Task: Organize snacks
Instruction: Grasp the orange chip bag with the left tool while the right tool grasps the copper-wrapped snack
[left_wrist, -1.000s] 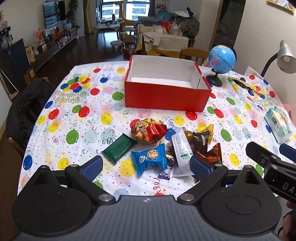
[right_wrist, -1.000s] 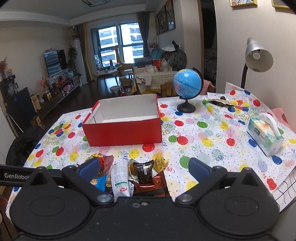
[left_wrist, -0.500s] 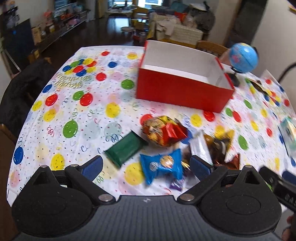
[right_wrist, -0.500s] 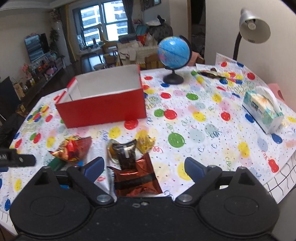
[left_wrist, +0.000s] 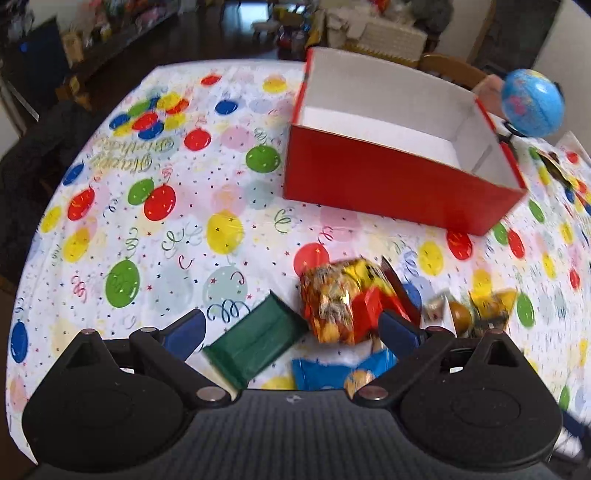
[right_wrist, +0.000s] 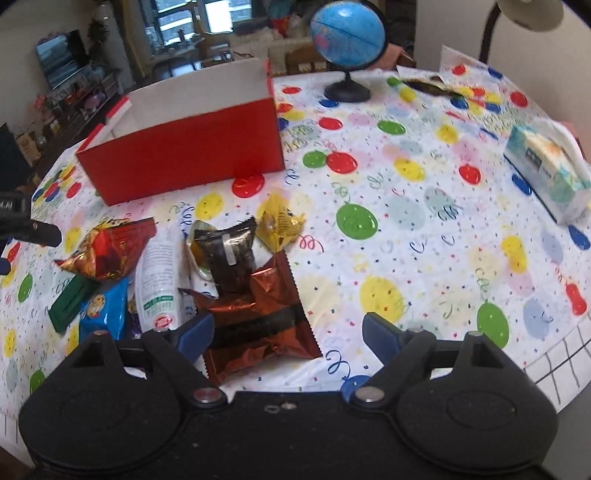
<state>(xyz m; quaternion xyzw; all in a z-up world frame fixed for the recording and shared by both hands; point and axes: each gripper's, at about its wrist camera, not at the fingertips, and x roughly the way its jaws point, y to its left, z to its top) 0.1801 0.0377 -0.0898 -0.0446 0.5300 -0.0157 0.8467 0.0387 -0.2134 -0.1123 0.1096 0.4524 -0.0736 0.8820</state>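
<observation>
Balloon-print table (right_wrist: 424, 229) held a red box (left_wrist: 388, 192) beyond piled snacks (right_wrist: 229, 266), likely awaiting boxing; left tongs (left_wrist: 291, 328) and right tongs (right_wrist: 288, 328) hung spread, empty, near the front edge.

Both views bright, evenly lit; soft daylight from large windows (right_wrist: 192, 22) at far end of room. Shadows faint under red cardboard box (left_wrist: 399, 184). Left wrist view motion-blurred, worst on crinkled foil snack packets (left_wrist: 343, 299). Glare on copper foil packet (right_wrist: 258, 317). Strong fisheye bending, dark corners. Background room soft, dim.
</observation>
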